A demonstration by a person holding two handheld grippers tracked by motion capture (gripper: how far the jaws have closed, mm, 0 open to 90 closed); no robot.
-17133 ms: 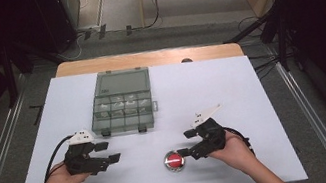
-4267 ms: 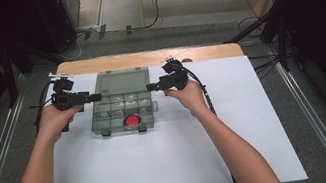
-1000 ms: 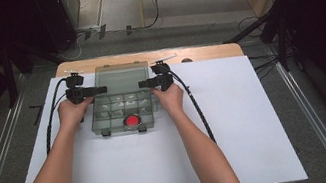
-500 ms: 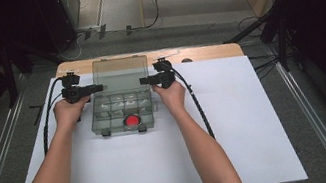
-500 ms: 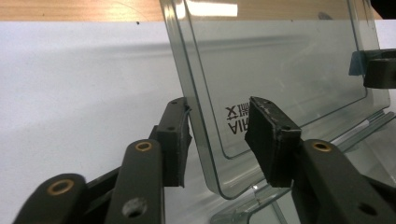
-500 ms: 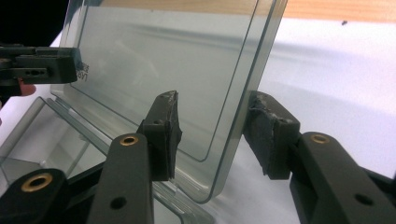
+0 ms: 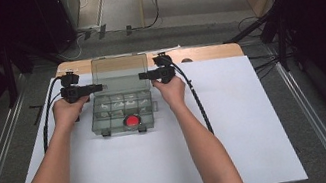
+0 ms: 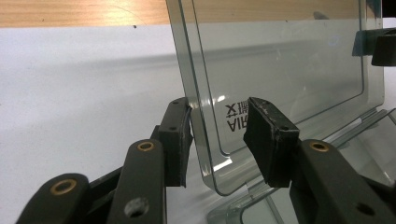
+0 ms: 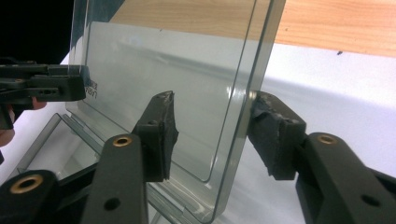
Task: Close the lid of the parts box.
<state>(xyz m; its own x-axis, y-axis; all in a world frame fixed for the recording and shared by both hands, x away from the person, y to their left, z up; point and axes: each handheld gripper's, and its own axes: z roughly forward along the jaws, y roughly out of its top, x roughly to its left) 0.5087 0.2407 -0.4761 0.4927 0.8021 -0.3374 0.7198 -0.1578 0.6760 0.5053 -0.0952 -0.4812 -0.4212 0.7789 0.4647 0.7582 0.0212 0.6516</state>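
Lid (image 7: pixel 121 73): you have it upright between both grippers.
Left gripper (image 8: pixel 219 135): fingers just closing, outer pad touching the edge, no clamp.
Right gripper (image 9: pixel 212 135): likewise straddling loosely.
Red piece (image 7: pixel 132 122): already in the box (image 7: pixel 104 113).
Left: lower and latch.

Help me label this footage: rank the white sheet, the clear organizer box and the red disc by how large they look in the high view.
1. White sheet, largest.
2. Clear organizer box, lid raised.
3. Red disc, smallest, inside the box.

Box (image 7: pixel 124 112) on sheet (image 7: pixel 238 129); lid (image 7: pixel 120 73) upright behind compartments; disc (image 7: pixel 131 122) in front compartment.
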